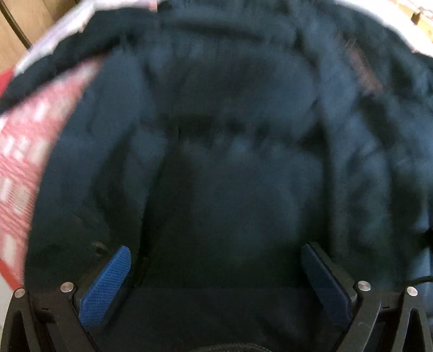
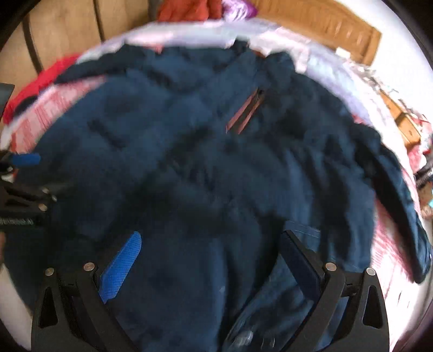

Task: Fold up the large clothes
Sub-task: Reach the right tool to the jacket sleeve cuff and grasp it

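A dark navy padded jacket (image 2: 189,140) lies spread over a bed and fills both views. It carries a brownish-red strip (image 2: 245,111) near its middle. My right gripper (image 2: 211,238) hovers open over the jacket's near part, blue pads wide apart with only cloth beneath. My left gripper (image 1: 216,251) is open too, close above the jacket (image 1: 216,135), and the fabric looks blurred. In the right wrist view the left gripper (image 2: 23,173) shows at the left edge, beside the jacket's side.
Under the jacket lies a red and white patterned bedcover (image 1: 24,151) (image 2: 389,243). Red cloth (image 2: 40,78) is heaped at the left, orange and purple clothes (image 2: 205,10) at the back. Wooden furniture (image 2: 324,24) stands behind the bed.
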A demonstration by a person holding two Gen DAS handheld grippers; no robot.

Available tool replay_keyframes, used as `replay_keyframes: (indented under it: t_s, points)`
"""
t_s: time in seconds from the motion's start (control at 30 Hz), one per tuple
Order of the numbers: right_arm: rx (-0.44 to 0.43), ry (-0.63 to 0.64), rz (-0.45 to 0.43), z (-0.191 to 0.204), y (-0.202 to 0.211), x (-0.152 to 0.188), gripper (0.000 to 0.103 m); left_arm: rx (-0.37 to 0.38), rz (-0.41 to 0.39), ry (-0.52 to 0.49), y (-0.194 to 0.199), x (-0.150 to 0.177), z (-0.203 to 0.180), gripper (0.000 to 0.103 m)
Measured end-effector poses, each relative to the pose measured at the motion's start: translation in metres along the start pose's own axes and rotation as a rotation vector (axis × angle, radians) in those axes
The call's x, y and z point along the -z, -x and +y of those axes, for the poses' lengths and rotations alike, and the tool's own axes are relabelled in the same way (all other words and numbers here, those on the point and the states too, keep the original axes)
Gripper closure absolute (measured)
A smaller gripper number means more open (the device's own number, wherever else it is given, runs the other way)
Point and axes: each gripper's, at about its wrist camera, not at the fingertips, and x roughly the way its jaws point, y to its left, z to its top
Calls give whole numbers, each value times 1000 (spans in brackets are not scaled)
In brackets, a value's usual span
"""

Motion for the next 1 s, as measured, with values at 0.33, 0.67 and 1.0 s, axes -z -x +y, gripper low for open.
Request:
replay_keyframes:
  t_s: [0.33, 0.67, 1.0]
  points:
    - [-22, -29, -49, -95, 21, 92, 0, 101, -3, -89, 18, 52, 49, 0]
    - [68, -116, -61, -58, 63, 109, 0, 145, -43, -136, 56, 74, 52, 0]
    - [-116, 63, 3, 44, 26, 125, 0, 146, 20, -212, 35, 99, 95, 0]
